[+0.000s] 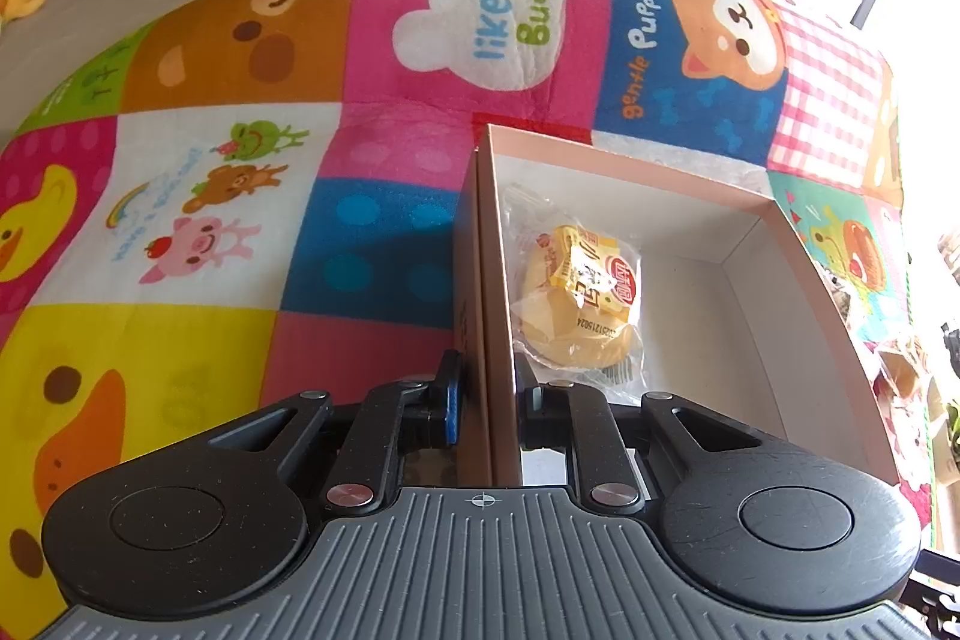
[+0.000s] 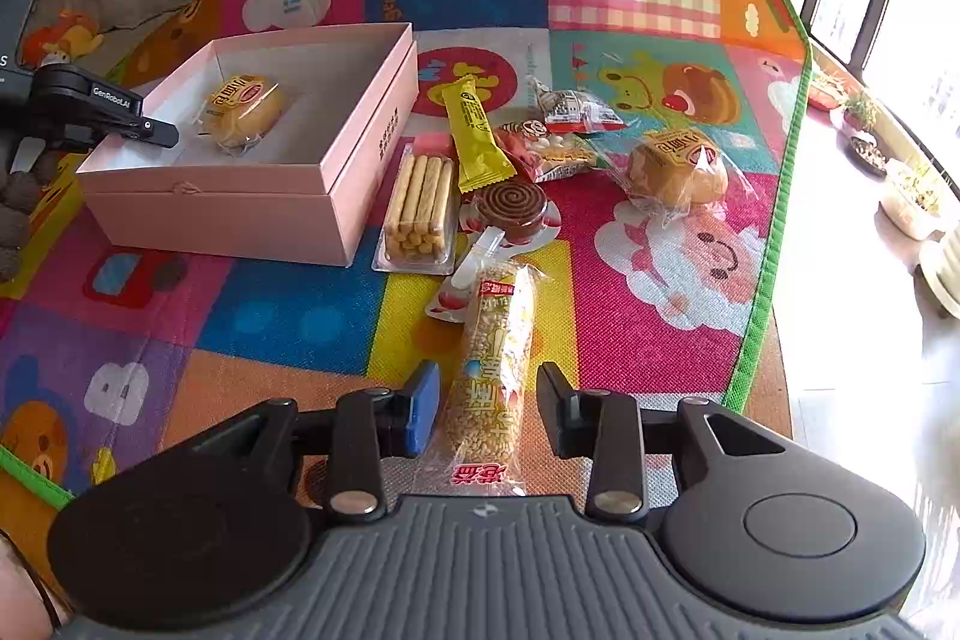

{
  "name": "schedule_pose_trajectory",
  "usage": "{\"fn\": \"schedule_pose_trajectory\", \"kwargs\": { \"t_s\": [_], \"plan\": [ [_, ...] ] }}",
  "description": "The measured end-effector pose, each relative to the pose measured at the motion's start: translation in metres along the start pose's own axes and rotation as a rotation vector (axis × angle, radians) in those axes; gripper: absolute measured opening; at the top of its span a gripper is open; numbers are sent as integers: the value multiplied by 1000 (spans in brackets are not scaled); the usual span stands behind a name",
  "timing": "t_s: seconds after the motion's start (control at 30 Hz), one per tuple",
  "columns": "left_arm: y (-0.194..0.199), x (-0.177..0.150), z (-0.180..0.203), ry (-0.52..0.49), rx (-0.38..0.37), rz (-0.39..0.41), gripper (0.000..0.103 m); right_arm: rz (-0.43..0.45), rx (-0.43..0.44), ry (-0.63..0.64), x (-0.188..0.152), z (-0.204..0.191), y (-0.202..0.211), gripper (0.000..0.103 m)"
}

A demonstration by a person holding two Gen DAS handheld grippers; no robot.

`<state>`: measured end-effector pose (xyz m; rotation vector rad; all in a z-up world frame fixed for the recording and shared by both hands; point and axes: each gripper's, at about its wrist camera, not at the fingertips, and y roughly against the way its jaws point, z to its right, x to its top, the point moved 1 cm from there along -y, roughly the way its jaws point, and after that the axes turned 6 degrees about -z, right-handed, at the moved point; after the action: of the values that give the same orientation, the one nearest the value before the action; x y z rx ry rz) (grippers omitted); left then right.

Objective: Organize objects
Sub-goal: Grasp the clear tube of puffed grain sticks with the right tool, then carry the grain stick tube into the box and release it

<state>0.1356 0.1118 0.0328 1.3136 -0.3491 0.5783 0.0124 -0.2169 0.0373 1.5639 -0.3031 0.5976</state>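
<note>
A pink open box (image 1: 630,163) lies on the colourful play mat, and one wrapped yellow bun (image 1: 576,292) rests inside it. My left gripper (image 1: 489,391) is shut on the box's near side wall, one finger outside and one inside. In the right wrist view the same box (image 2: 240,214) holds the bun (image 2: 243,106), with the left gripper (image 2: 159,133) at its left wall. My right gripper (image 2: 489,400) is open over a long rice bar (image 2: 492,370). The bar shows between the fingers, and the pads do not press it.
Right of the box lie a tray of biscuit sticks (image 2: 420,202), a yellow sachet (image 2: 474,130), a spiral sweet (image 2: 510,214), a second wrapped bun (image 2: 675,166) and small packets (image 2: 558,148). The mat's green edge (image 2: 774,220) borders the floor, with plant pots beyond.
</note>
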Motion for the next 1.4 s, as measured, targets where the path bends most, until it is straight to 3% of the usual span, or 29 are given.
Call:
{"fn": "schedule_pose_trajectory", "kwargs": {
  "t_s": [0.23, 0.3, 0.5, 0.57, 0.67, 0.8, 0.87, 0.93, 1.0, 1.07, 1.23, 1.4],
  "plan": [
    [1, 0, 0, 2, -2, -2, 18, -48, 24, -54, 6, 7, -30, 36],
    [0, 0, -1, 2, -4, -2, 18, -61, 17, -5, 4, 0, -26, 31],
    [0, 0, -2, 8, -11, 3, 19, -150, 140, 67, -6, -26, 12, 29],
    [0, 0, -3, 10, -15, 2, 19, -116, 208, 113, -1, -43, 36, 28],
    [0, 0, -4, 11, -22, 2, 19, -25, 282, 183, 20, -70, 67, 3],
    [-1, -1, -6, 21, -32, 2, 20, 89, 293, 267, 64, -101, 85, 3],
    [-1, -1, -6, 22, -34, 2, 20, 91, 295, 291, 77, -107, 84, 4],
    [-1, -1, -6, 22, -35, 2, 21, 61, 300, 327, 77, -111, 81, 8],
    [-1, -1, -6, 19, -38, -1, 21, -1, 299, 363, 64, -113, 73, 29],
    [-1, -1, -5, 11, -39, -3, 21, -89, 305, 370, 44, -113, 63, 40],
    [-1, -1, -5, 11, -35, 0, 21, -354, 401, 249, 5, -103, 30, 42],
    [0, -2, -5, 10, -38, -6, 21, -391, 371, 228, -11, -109, 7, 40]
  ]
}}
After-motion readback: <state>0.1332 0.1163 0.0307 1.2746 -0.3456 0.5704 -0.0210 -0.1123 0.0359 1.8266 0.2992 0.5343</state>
